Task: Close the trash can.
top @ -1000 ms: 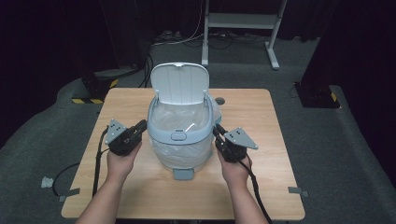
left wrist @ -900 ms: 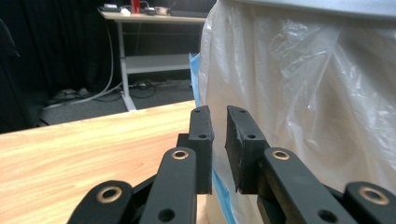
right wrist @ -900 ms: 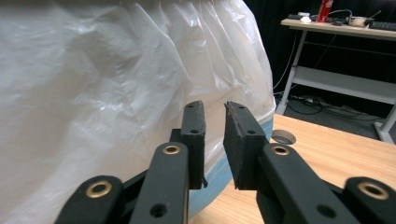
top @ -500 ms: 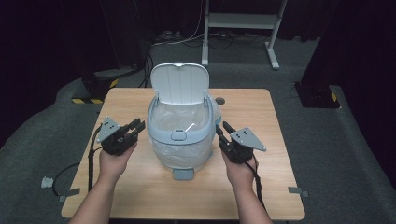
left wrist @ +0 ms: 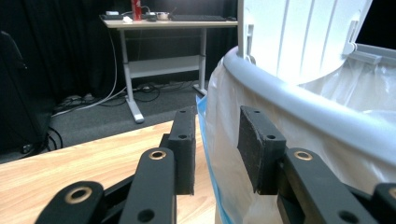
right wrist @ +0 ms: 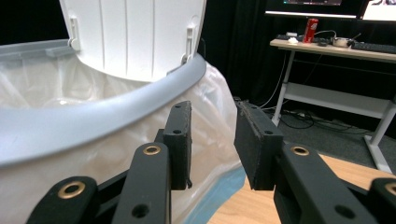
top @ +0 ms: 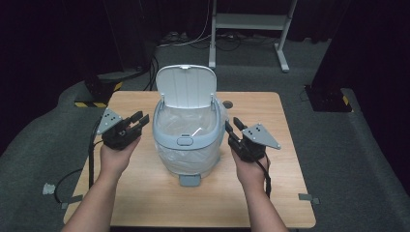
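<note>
Fingers on both sides parted, nothing between them. Left gripper (top: 137,121) beside the bin (top: 188,145), right gripper (top: 231,129) beside its opposite flank, each close to the plastic liner (left wrist: 224,121) draped under the grey rim (right wrist: 93,116). Bin mid-tabletop (top: 145,193), lid (top: 185,86) standing open. Best to pinch only loose liner just under the rim, evenly on both sides, without tipping the bin.

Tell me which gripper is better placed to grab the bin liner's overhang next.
Right, though narrowly. The right gripper has its open fingers close beside the clear plastic liner under the pale blue-grey bin's rim. The left gripper, also open, sits slightly farther from the bin.
</note>
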Demonstrator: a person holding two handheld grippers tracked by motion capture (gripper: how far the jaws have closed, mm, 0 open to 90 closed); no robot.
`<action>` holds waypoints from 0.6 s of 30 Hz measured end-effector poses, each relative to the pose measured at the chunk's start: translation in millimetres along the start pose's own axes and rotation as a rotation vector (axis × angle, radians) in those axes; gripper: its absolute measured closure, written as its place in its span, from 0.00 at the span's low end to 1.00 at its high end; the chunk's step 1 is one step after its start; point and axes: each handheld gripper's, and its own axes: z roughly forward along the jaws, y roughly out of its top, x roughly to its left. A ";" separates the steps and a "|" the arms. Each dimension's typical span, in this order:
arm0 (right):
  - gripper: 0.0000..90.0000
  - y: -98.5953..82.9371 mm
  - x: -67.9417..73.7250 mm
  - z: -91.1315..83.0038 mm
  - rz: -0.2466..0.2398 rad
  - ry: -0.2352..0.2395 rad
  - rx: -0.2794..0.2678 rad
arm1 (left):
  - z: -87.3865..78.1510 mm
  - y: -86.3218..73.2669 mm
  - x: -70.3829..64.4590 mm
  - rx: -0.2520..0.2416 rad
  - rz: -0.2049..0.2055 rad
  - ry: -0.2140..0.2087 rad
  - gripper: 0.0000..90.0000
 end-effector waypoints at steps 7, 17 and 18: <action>0.75 10.4 -5.1 12.3 -0.010 -0.005 -0.004 | 11.7 14.0 6.3 0.008 -0.012 0.011 0.74; 0.75 21.7 -14.4 29.2 0.012 -0.010 0.002 | 23.6 34.5 11.9 -0.006 -0.036 0.015 0.75; 0.75 23.1 -15.0 31.2 0.012 -0.013 0.002 | 24.7 36.3 12.2 -0.006 -0.029 0.016 0.75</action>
